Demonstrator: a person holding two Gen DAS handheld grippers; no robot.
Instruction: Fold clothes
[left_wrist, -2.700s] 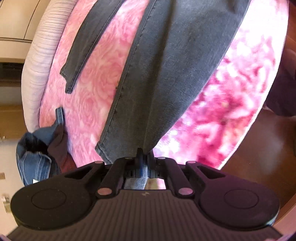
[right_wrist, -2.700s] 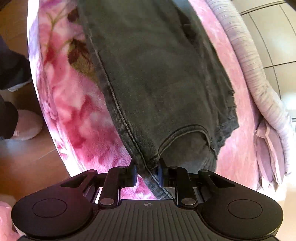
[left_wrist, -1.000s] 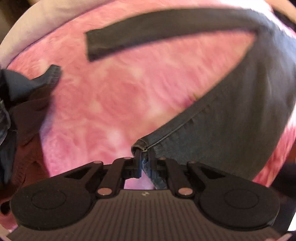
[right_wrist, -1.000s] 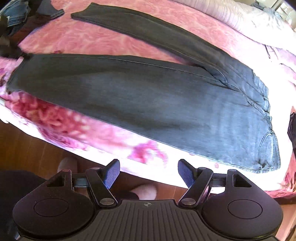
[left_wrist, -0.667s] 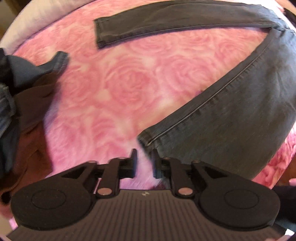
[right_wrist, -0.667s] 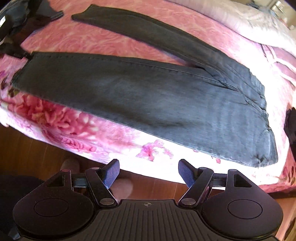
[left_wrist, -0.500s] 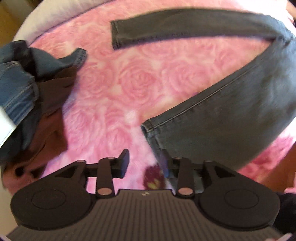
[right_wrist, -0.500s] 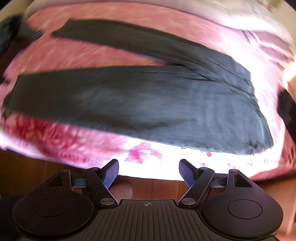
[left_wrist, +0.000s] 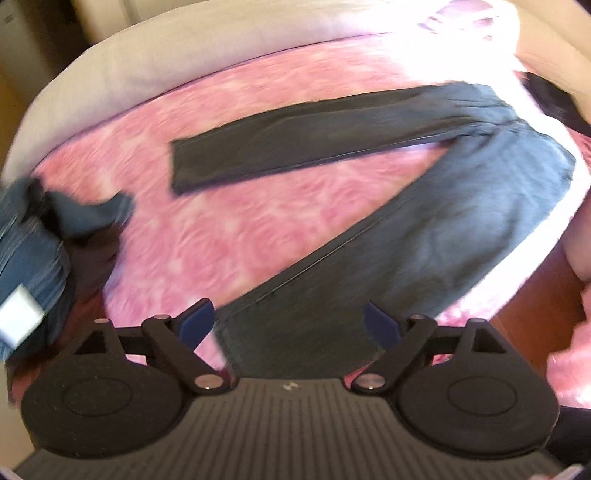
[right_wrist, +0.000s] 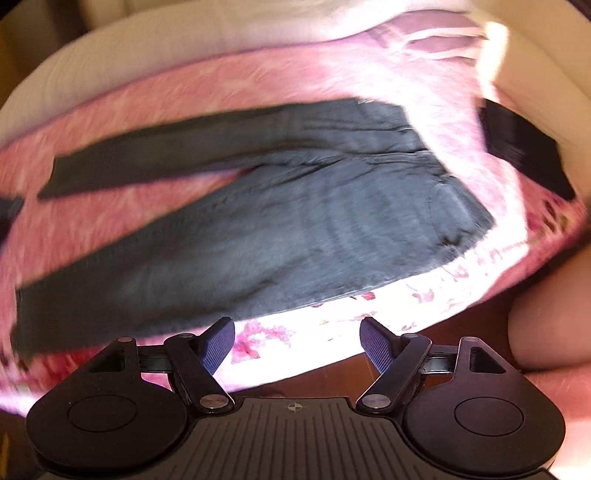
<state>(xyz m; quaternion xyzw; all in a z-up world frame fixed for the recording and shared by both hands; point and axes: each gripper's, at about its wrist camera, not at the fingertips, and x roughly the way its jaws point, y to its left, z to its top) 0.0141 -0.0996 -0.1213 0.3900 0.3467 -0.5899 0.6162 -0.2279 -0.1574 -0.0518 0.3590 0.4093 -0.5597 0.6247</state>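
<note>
Dark jeans (right_wrist: 295, 221) lie flat on the pink bed (left_wrist: 229, 229), legs splayed in a V, long axis crosswise to both wide-open, empty claws; left claw (left_wrist: 288, 321) hovers nearest the near leg's hem, right claw (right_wrist: 297, 343) off the bed edge.

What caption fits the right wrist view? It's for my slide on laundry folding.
Open right claw hovers off the bed edge, dark jeans spread flat, legs apart, on a pink floral blanket.

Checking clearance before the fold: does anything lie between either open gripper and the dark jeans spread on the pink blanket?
Nothing visible does. The left gripper hangs open over the near leg's hem of the jeans; the right gripper is open off the pink blanket edge. The clothes pile lies aside.
</note>
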